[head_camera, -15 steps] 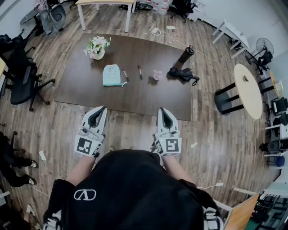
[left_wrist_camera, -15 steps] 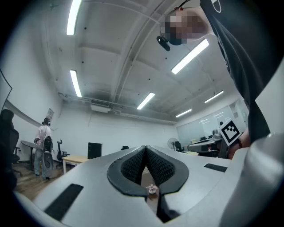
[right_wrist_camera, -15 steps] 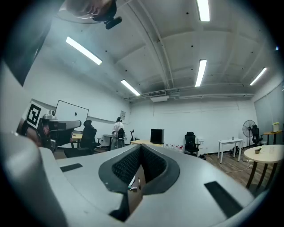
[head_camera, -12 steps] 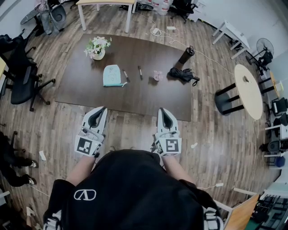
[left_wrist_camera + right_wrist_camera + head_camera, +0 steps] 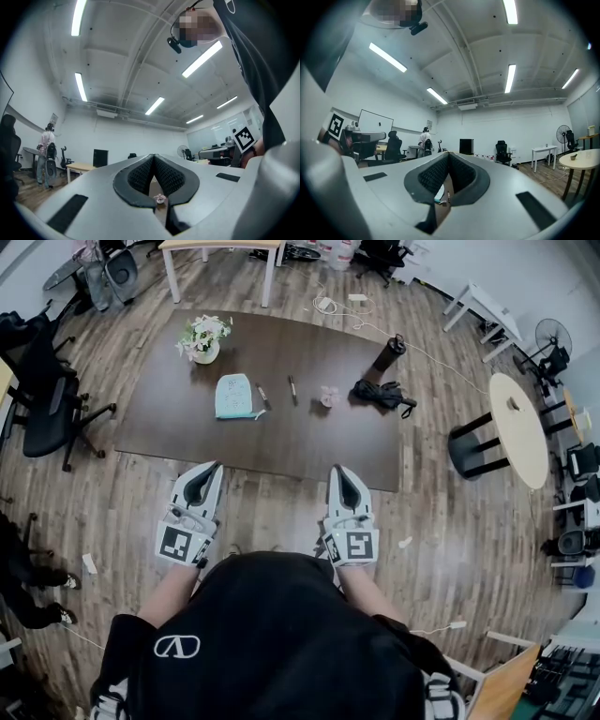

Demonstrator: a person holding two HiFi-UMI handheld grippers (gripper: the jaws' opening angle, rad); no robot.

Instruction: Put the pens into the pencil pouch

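My L gripper [image 5: 210, 466] + R gripper [image 5: 339, 469] both clamped closed, empty, short of table [image 5: 309, 442]. The pouch [image 5: 233, 397] sits mid-table, pens [image 5: 262, 397] just right of it. Plan: step in, L pins pouch, R takes pen mid-barrel.

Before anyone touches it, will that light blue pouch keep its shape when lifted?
Probably not: the pouch lies flat on the table and looks like soft fabric, so it may sag. It could also slide if pushed, since nothing rests on it.
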